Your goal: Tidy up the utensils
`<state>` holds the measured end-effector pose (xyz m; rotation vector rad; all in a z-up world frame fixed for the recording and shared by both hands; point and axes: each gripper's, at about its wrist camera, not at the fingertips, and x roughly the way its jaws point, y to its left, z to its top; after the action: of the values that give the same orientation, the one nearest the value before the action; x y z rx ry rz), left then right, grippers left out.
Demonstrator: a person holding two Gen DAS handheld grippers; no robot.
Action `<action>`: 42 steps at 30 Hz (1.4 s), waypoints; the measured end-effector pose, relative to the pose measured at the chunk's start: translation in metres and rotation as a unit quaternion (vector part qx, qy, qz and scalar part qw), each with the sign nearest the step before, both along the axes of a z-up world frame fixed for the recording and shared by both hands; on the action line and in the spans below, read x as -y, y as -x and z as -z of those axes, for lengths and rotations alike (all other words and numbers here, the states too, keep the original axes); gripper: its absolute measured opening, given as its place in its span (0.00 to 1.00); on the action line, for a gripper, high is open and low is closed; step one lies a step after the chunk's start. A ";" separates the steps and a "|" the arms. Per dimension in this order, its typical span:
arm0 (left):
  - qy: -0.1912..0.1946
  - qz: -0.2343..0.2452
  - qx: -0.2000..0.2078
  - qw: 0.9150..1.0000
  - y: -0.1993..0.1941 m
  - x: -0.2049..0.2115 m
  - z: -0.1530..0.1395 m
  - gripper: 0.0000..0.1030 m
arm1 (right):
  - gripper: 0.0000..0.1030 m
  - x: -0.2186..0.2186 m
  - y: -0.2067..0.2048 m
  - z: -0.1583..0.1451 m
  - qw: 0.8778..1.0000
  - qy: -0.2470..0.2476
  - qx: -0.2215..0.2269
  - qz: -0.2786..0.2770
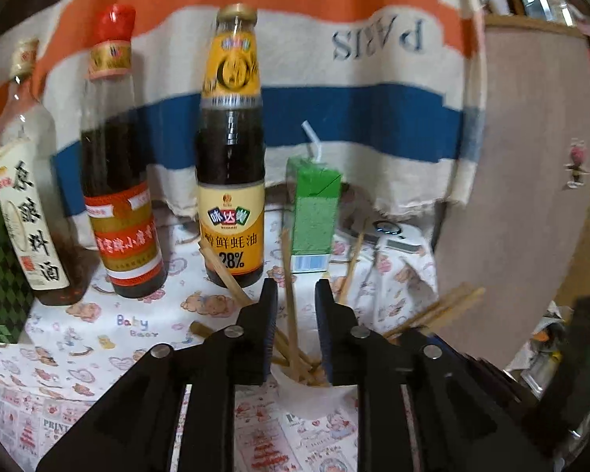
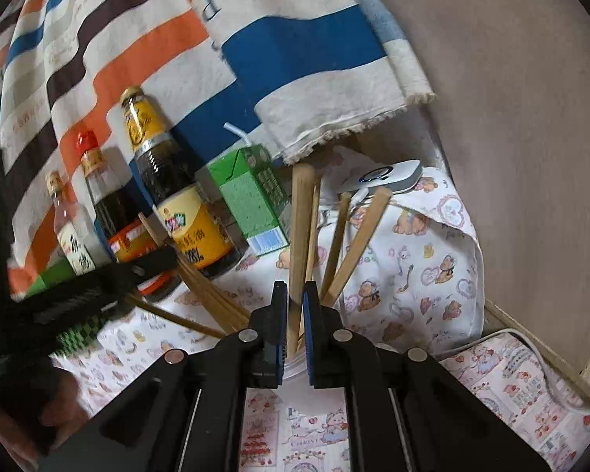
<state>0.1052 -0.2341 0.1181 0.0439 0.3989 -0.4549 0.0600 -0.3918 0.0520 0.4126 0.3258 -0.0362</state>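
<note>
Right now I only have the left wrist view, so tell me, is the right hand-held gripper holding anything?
Observer: Yes. The right hand-held gripper is closed on one upright chopstick that stands in the clear cup.
Operator: Is there anything near the table's right edge that I should avoid?
Observer: A white cable curves along that edge.
</note>
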 end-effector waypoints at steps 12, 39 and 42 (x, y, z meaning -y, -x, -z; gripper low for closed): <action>0.014 -0.071 0.076 0.994 0.057 -0.087 -0.017 0.77 | 0.78 -0.030 0.019 -0.016 0.997 0.028 0.014 -0.067; 0.006 -0.196 0.040 0.980 0.072 -0.238 0.099 0.99 | 1.00 -0.125 0.029 0.020 0.977 0.199 0.025 -0.066; 0.020 -0.205 0.028 0.978 0.070 -0.246 0.104 0.99 | 1.00 -0.133 0.029 0.026 0.973 0.218 0.025 -0.066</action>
<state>0.0354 0.0116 0.0142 -0.0640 0.3321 -0.0530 0.0311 -0.2591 0.0260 -0.0453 0.2857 0.0319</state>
